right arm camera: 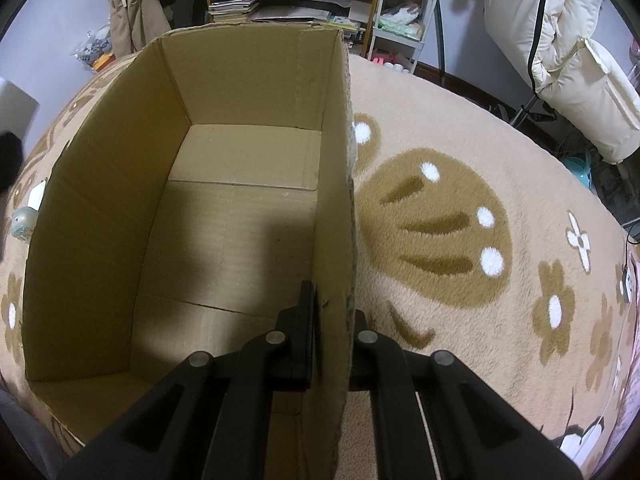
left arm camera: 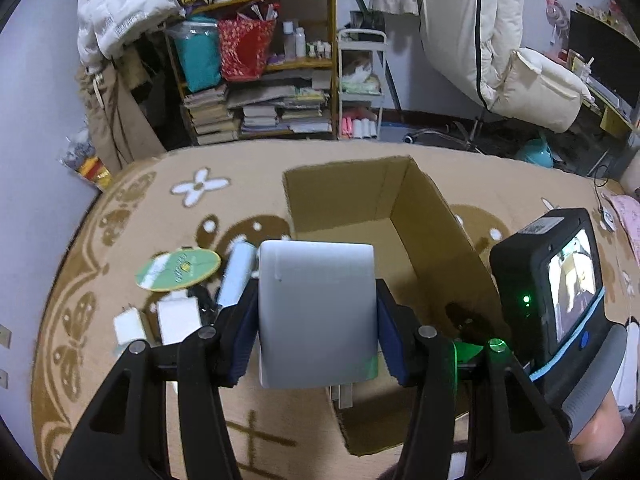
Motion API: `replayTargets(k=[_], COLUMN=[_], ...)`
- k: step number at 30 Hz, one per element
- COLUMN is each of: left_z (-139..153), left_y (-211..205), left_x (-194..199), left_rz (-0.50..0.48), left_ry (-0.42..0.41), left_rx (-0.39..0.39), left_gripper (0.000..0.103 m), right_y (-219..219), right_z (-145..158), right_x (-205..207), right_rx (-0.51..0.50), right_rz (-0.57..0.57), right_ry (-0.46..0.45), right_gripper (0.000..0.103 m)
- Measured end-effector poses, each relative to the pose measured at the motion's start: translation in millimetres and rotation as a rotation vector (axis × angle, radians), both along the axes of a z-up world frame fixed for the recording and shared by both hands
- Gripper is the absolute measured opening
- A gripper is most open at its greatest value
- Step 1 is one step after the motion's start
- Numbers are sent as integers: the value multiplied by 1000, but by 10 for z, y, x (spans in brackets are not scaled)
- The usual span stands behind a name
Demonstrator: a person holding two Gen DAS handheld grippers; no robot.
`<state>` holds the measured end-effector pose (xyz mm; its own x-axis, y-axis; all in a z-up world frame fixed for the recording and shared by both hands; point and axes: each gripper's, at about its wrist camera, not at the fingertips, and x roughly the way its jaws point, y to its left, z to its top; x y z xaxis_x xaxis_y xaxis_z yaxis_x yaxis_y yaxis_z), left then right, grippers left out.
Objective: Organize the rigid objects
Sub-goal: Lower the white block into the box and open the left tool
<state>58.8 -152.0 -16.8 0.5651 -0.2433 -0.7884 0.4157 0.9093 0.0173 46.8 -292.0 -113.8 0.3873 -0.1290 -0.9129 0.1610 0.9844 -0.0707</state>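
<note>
Beige flowered carpet (right arm camera: 460, 120) carries an open, empty cardboard box (right arm camera: 248, 152). Right claw (right arm camera: 332, 320) pinches the box's right wall, while left claw (left arm camera: 316, 312) clamps a grey slab (left arm camera: 316, 312) above the box's near-left corner, beside small white blocks (left arm camera: 176, 318).

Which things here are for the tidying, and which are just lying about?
For the job: grey flat box in left gripper; cardboard box, wall pinched by right gripper; green round lid; white blocks.

Lying about: bookshelf; white jacket.
</note>
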Motion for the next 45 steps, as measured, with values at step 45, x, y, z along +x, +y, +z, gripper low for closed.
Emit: replayTargets(k=[45], left_z=[-76], left_y=[-96], left_x=[16], left_rz=[-48], left_ry=[19], left_rx=[24], left_gripper=[67], right_y=[-18], right_z=[-34], right_x=[1], right_rx=[24], right_rz=[3], right_ry=[3], right_gripper=[7])
